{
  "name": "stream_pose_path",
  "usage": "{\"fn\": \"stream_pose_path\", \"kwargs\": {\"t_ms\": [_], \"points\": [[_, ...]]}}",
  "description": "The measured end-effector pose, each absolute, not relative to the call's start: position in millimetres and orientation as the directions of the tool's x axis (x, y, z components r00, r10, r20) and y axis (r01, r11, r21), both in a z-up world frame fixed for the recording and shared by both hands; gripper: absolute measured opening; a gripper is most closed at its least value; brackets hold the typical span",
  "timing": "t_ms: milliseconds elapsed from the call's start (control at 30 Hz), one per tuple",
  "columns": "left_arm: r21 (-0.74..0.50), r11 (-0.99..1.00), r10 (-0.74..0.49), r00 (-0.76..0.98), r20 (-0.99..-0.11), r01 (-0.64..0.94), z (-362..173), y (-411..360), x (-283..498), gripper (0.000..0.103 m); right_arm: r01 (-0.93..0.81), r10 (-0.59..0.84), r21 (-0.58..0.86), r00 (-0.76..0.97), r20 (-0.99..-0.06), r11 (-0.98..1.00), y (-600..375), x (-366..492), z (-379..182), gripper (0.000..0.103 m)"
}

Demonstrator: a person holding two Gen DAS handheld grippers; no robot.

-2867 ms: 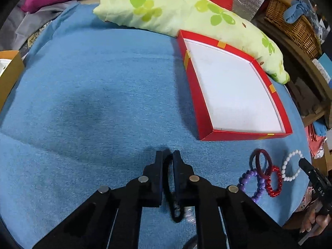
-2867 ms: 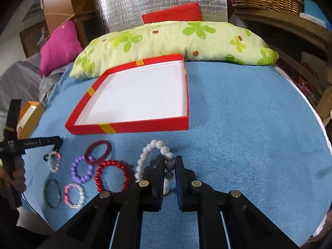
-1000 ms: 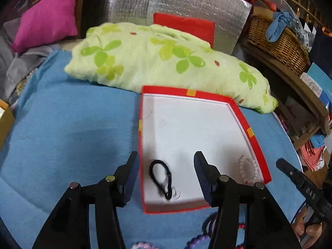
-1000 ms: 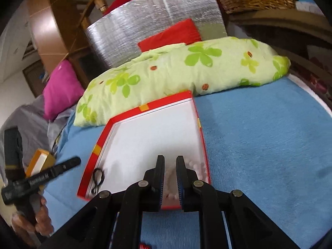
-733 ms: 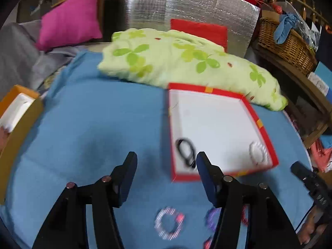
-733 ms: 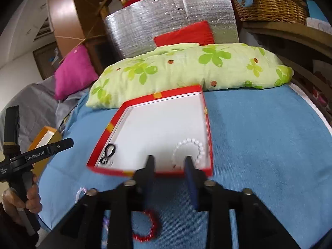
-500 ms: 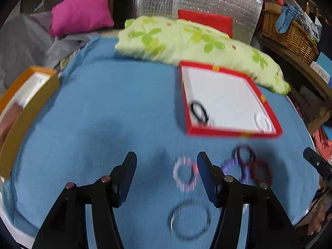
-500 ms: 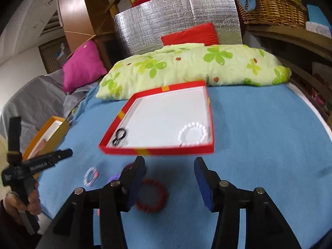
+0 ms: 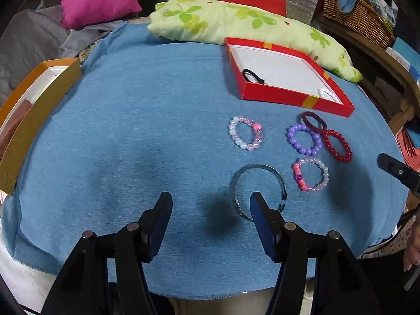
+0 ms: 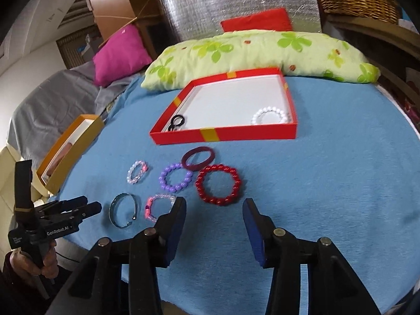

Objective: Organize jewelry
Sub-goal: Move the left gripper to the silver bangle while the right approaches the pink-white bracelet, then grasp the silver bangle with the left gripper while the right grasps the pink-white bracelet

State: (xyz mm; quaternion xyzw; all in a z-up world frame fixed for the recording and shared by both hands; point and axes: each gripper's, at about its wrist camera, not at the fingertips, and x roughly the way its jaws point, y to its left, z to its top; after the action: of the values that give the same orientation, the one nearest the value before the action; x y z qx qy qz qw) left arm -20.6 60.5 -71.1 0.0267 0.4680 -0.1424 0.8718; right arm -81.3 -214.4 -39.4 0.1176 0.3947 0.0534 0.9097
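Jaws of both grippers stand wide apart, and neither holds anything. The left gripper [image 9: 210, 204] hovers above the blue cloth [image 9: 131, 131] covering the tabletop, with the silver bangle [image 9: 258, 191] just ahead of its right-hand finger. The right gripper [image 10: 214, 207] hovers near the red bead bracelet [image 10: 218, 184], which lies on the cloth directly ahead of the gap between its fingers.

A shallow red box [image 10: 223, 134] with a white floor sits beyond the loose pieces, in front of a green floral pillow [image 10: 262, 50]. Inside it, a black hair tie [image 10: 176, 122] lies in the near left corner and a white pearl bracelet [image 10: 270, 115] lies in the near right corner.

Six pieces lie on the cloth outside the box:
- a maroon ring-shaped band [image 10: 198, 158], closest to the box front and touching the purple bead bracelet [image 10: 176, 178];
- the purple bead bracelet, just beside the red bead bracelet;
- a pale pink and white bead bracelet [image 10: 137, 174], set apart to the left;
- a pink and clear bead bracelet [image 10: 157, 204], partly behind the right gripper's left finger;
- the silver bangle, beside that pink and clear bracelet.

An orange-rimmed box [image 9: 39, 120] rests at the left edge of the tabletop.
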Motion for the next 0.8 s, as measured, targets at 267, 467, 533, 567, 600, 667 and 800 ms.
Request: {"fn": "stream_pose_path", "kwargs": {"t_ms": [267,467,533,567,600,667,800], "points": [[-0.100,0.937,-0.259,0.475,-0.841,0.334,-82.6,38.4,-21.2,0.067,-0.101,0.292,0.292,0.598,-0.746,0.951,-183.9,-67.3,-57.2,0.038],[-0.097,0.935,-0.258,0.467,-0.846,0.342,-84.1,34.2,-19.9,0.071,-0.123,0.302,0.284,0.567,-0.766,0.951,-166.6,-53.5,-67.6,0.038],[-0.110,0.935,-0.267,0.461,-0.847,0.338,-84.2,35.6,-17.9,0.071,-0.112,0.298,0.285,0.552,-0.778,0.952,-163.5,-44.5,-72.8,0.038],[-0.111,0.935,-0.266,0.459,-0.847,0.336,-84.2,36.1,-17.8,0.071,-0.103,0.292,0.283,0.544,-0.786,0.954,-161.3,-39.3,-76.5,0.036],[-0.111,0.935,-0.265,0.458,-0.849,0.336,-84.2,36.6,-17.9,0.071,-0.097,0.285,0.277,0.537,-0.794,0.956,-158.6,-34.4,-80.4,0.034],[-0.109,0.934,-0.265,0.455,-0.850,0.340,-84.5,38.3,-19.1,0.071,-0.089,0.264,0.256,0.515,-0.816,0.963,-152.5,-25.4,-87.8,0.022],[-0.113,0.935,-0.267,0.455,-0.849,0.336,-83.8,42.9,-20.8,0.071,-0.089,0.203,0.184,0.524,-0.827,0.979,-141.7,-22.4,-92.6,0.009]]}}
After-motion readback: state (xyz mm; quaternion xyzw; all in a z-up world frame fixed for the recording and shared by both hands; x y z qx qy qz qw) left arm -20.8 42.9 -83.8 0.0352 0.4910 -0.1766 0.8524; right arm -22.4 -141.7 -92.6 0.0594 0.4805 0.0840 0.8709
